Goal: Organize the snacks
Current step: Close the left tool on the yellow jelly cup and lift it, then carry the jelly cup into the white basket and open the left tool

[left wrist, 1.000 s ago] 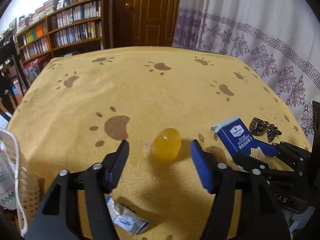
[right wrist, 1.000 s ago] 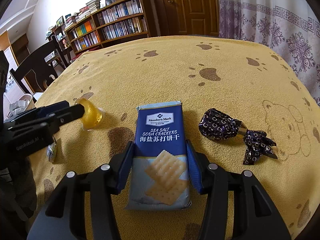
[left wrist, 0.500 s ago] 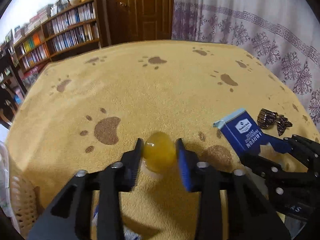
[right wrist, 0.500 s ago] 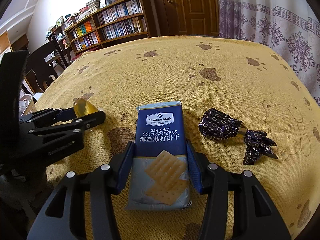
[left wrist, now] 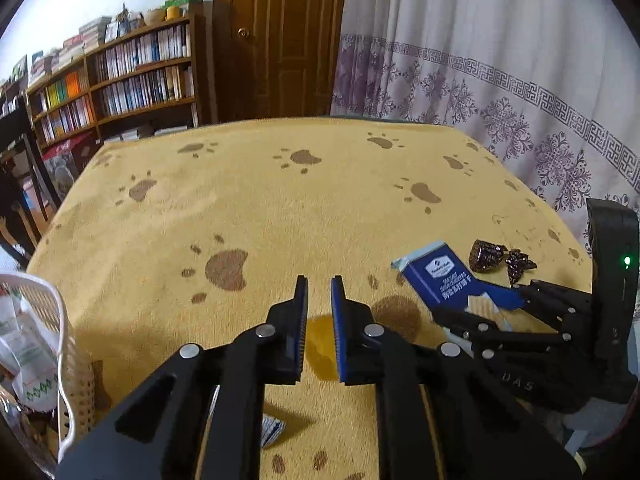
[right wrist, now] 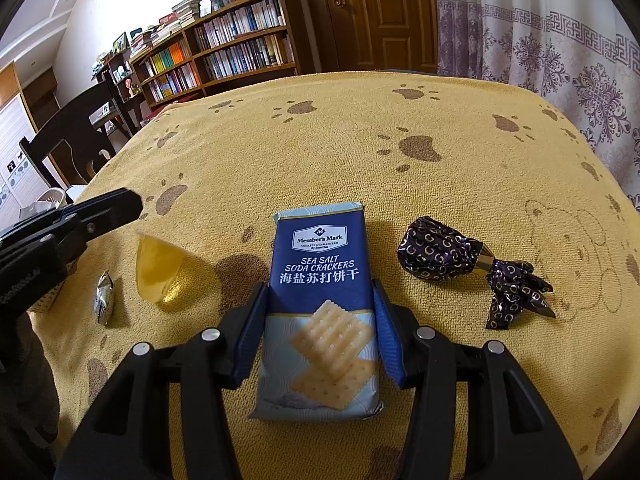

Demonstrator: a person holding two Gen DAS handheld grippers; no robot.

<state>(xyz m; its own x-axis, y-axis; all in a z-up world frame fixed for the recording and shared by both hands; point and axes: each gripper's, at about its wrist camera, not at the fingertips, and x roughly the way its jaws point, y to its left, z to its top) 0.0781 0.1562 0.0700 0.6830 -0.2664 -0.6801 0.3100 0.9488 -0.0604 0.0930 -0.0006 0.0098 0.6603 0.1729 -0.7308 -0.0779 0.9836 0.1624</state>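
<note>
A yellow jelly cup (right wrist: 160, 272) lies tipped on the yellow paw-print cloth (right wrist: 400, 120). My left gripper (left wrist: 319, 280) hovers above it with its fingers nearly together and nothing between them; the jelly cup (left wrist: 320, 344) shows through the narrow gap. From the right wrist view the left gripper (right wrist: 134, 202) is up and left of the cup, apart from it. My right gripper (right wrist: 320, 292) is shut on the sides of a blue soda cracker pack (right wrist: 318, 264) that lies flat. The pack (left wrist: 440, 280) is right of the left gripper.
A purple foil-wrapped candy (right wrist: 440, 254) lies right of the pack. A small silver wrapped sweet (right wrist: 105, 298) sits left of the jelly. A white basket (left wrist: 60, 320) holding packets stands at the table's left edge. A dark chair (right wrist: 68, 140) and bookshelves stand behind.
My left gripper closed around the jelly cup, then rose with its fingers nearly together; the cup stayed on the cloth, tipped over. The right gripper and cracker pack have not moved.
</note>
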